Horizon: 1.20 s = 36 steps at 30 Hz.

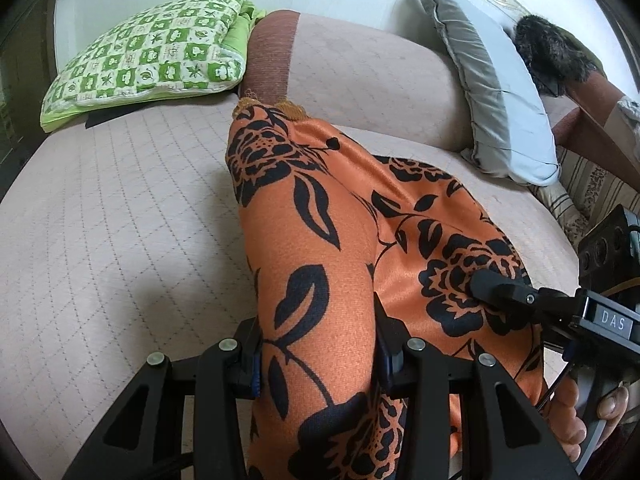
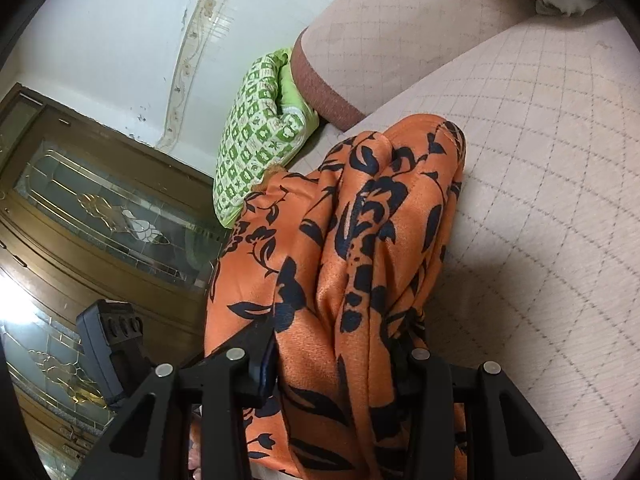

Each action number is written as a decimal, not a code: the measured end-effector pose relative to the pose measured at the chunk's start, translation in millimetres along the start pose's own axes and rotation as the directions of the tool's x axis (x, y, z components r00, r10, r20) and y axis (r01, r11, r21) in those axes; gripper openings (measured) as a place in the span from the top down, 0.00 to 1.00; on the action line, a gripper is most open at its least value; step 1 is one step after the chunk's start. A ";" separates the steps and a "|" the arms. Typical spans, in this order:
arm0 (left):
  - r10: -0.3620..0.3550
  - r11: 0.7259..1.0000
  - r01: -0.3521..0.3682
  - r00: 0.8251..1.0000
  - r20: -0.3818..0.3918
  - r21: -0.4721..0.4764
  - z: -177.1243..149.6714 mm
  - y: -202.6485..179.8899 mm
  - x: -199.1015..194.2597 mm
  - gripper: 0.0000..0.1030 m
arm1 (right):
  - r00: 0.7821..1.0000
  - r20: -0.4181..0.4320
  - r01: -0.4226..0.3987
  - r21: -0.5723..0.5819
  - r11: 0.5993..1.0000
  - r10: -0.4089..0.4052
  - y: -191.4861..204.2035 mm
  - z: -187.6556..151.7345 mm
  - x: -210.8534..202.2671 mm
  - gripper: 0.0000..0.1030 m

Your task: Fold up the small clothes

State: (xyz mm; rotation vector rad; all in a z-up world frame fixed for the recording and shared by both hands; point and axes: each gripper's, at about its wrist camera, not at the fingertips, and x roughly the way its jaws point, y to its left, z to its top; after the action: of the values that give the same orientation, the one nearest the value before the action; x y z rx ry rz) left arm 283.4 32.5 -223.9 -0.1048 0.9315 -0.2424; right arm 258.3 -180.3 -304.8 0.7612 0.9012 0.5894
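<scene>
An orange garment with a black flower print (image 1: pixel 340 248) hangs bunched over the quilted beige sofa seat (image 1: pixel 100 220), its far end draping down to the seat. My left gripper (image 1: pixel 320 356) is shut on a thick fold of it at the bottom of the left wrist view. To the right, one black finger (image 1: pixel 496 290) of the right gripper presses on the same cloth, and a hand (image 1: pixel 576 420) holds that tool. In the right wrist view the garment (image 2: pixel 360 240) runs between the pads of my right gripper (image 2: pixel 336 360), which is shut on it.
A green checked pillow (image 1: pixel 148 52) lies at the far left of the seat, and a grey pillow (image 1: pixel 492 88) leans at the far right beside a dark furry item (image 1: pixel 552 52). The sofa's back cushion (image 1: pixel 360 68) rises behind. A wooden door with glass panels (image 2: pixel 100 208) stands past the seat's edge.
</scene>
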 end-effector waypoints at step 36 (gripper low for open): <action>0.183 0.983 -0.185 0.977 -0.111 -0.013 -6.7 11.2 37.2 0.19 | 0.971 -0.071 0.228 0.009 0.974 -0.227 -1.1 4.3 26.9 0.39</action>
State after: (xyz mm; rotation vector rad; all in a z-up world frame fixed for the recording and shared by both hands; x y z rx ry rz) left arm 301.0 34.1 -259.1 -0.0263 1.0462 -0.0662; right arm 275.5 -162.8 -316.6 0.6449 1.0435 0.4075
